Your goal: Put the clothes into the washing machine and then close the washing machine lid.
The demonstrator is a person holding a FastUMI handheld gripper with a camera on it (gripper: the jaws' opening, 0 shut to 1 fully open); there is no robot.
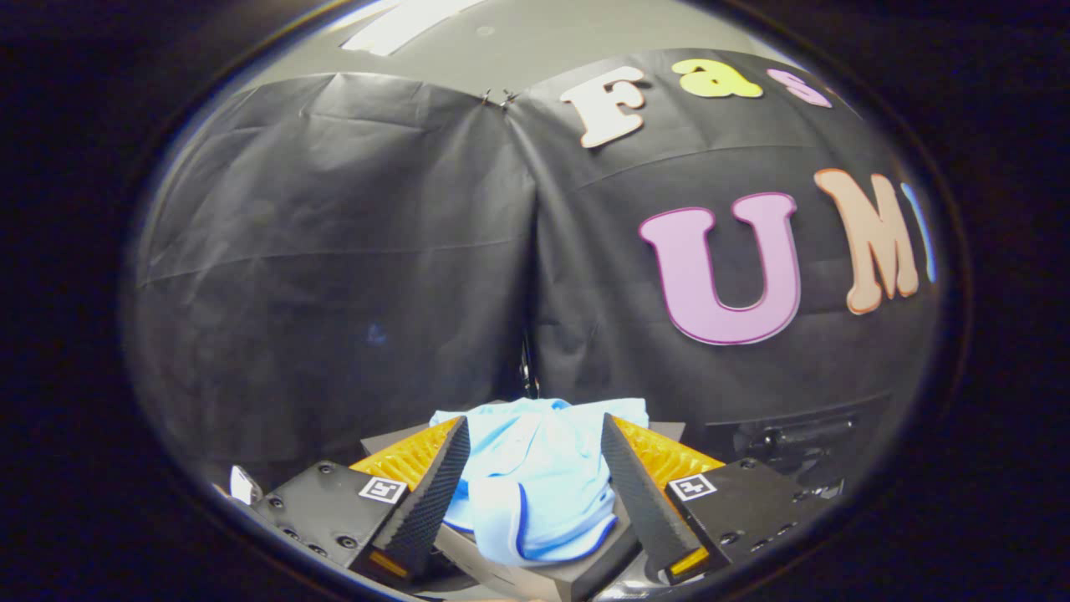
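Note:
A light blue garment with a darker blue trim lies crumpled on a dark flat block. It sits between the two fingers of my gripper, which stand wide apart on either side of it. The fingers flank the cloth without squeezing it, so the gripper is open. The garment's far edge reaches a little beyond the fingertips. Its underside and the part behind the fingers are hidden.
The booth's black cloth wall rises just beyond the garment. A dark piece of equipment with a bar-like part stands low to the right of the fingers. A small white object shows low to the left.

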